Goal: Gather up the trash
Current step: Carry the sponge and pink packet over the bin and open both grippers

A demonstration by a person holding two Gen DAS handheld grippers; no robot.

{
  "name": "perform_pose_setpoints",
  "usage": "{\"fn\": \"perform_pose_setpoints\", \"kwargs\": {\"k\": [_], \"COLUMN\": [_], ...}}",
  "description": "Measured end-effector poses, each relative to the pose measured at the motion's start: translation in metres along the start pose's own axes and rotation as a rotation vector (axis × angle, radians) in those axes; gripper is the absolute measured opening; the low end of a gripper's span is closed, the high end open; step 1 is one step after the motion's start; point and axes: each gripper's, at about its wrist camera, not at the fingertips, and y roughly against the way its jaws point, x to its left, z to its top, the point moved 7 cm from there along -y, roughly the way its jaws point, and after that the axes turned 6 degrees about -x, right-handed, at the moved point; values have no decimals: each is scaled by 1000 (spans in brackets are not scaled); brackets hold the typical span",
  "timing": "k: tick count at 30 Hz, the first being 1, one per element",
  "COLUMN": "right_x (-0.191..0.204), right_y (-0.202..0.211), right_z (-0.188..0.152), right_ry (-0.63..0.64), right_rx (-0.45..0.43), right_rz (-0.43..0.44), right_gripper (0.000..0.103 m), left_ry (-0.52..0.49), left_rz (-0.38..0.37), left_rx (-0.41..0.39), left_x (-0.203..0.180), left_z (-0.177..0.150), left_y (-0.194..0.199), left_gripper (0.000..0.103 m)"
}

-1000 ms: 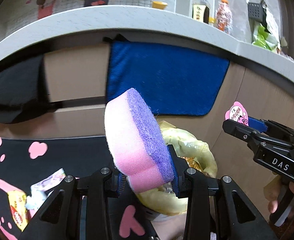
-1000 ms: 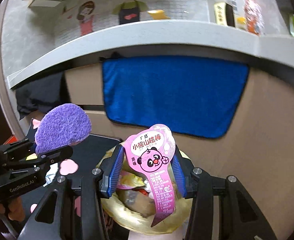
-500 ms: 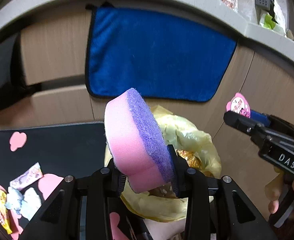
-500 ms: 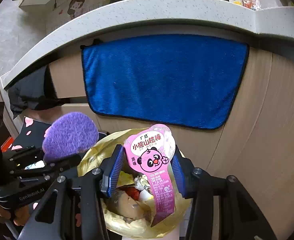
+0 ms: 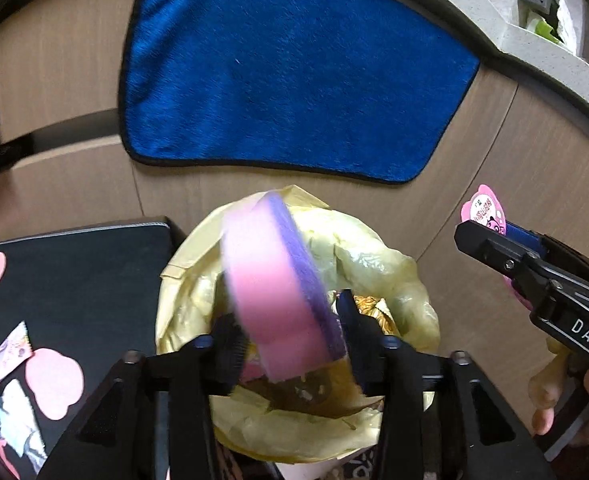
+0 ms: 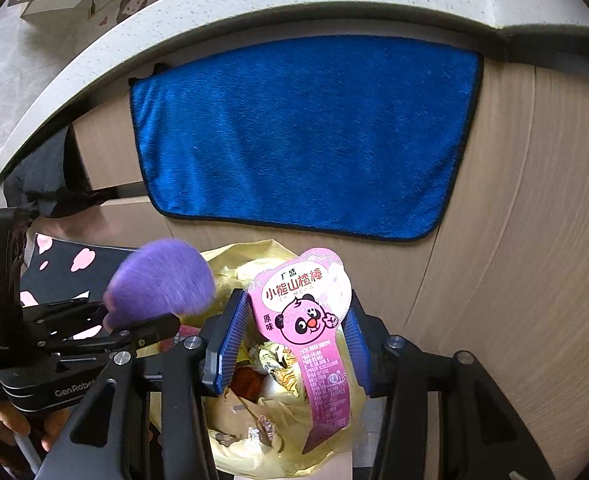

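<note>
A pink and purple sponge [image 5: 272,292] sits blurred between the fingers of my left gripper [image 5: 290,344], tilting down over the yellow-lined trash bin [image 5: 378,264]; the jaws have spread and gaps show on both sides of it. It also shows in the right wrist view [image 6: 160,282]. My right gripper [image 6: 290,344] is shut on a pink snack wrapper [image 6: 306,320] with a cartoon panda, held above the bin [image 6: 230,264], which holds several scraps. The right gripper shows at right in the left wrist view [image 5: 490,236].
A blue towel [image 5: 294,68] hangs on the wooden cabinet front behind the bin. A black mat with pink shapes [image 5: 74,264] lies left, with crumpled wrappers [image 5: 6,360] on it. A grey countertop [image 6: 214,8] runs above.
Both grippers moved forward and down over the bin. The left jaws have opened and the sponge is tipping down, blurred. The right gripper still holds the wrapper.
</note>
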Motion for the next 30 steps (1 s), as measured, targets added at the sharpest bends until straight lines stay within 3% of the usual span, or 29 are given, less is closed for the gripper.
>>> {"fn": "perform_pose_setpoints", "kwargs": {"k": [5,13,20,25,30], "right_x": [-2,8,31,46,58], "right_y": [-9,-24,-34,-37,-29], "right_z": [-1,-6,-5,-5,-4], "right_ry": [-14,-39,-22,11,8], "right_rx": [8,23,35,41,33], "right_rz": [4,34,58,12,5], "right_gripper": [44,44,45,52,53], "left_ry": [35,43,55,77,65], "left_rz": [-31,80,130,156,195], "left_rx": [-1,-68,-87,-102,-116], "left_x": [5,37,64,88,105], "left_z": [4,12,4,-3,-10], "left_y": [1,34,64,86,107], "left_gripper": [55,55,55,55,55]}}
